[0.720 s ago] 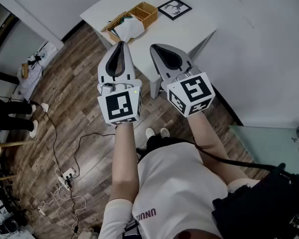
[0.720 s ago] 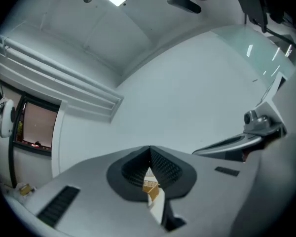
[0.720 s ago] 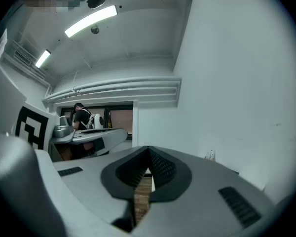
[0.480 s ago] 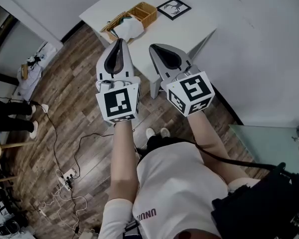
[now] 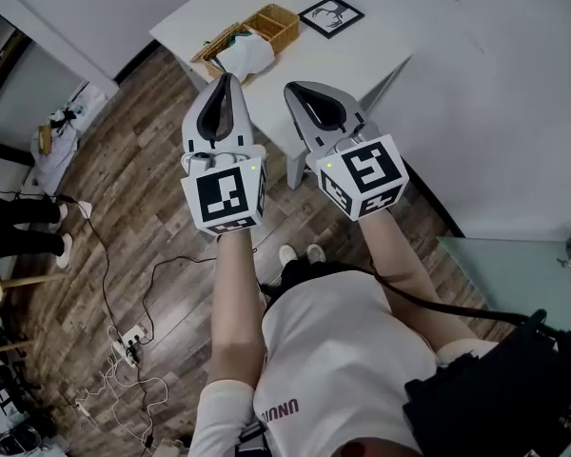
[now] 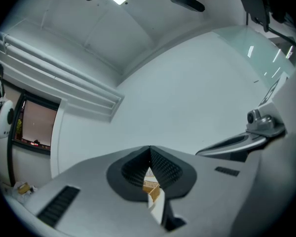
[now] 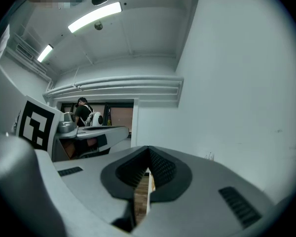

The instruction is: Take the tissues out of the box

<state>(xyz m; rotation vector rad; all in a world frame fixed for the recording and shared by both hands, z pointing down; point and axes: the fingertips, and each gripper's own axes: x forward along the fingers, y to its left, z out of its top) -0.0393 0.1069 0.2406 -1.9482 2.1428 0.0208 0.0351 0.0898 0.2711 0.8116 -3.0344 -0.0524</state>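
Note:
A woven wooden tissue box [image 5: 271, 25] sits near the corner of the white table [image 5: 381, 55], with a white tissue [image 5: 246, 55] bulging out of its near end. My left gripper [image 5: 229, 79] hangs in the air just short of that tissue, jaws shut and empty. My right gripper [image 5: 290, 90] is held beside it over the table's edge, also shut with nothing in it. In the left gripper view the jaws [image 6: 150, 148] meet at the tip, and a sliver of the wooden box [image 6: 151, 186] shows through the gap below. The right gripper view shows its jaws [image 7: 148, 148] closed against a white wall.
A framed black-and-white picture [image 5: 332, 15] lies on the table behind the box. Cables and a power strip [image 5: 128, 341] trail over the wood floor at the left. A person's legs [image 5: 24, 228] stand at the far left. A glass surface [image 5: 514, 269] lies at the right.
My left gripper has crept slightly toward the table corner and the tissue. The right gripper has hardly moved. Both stay shut.

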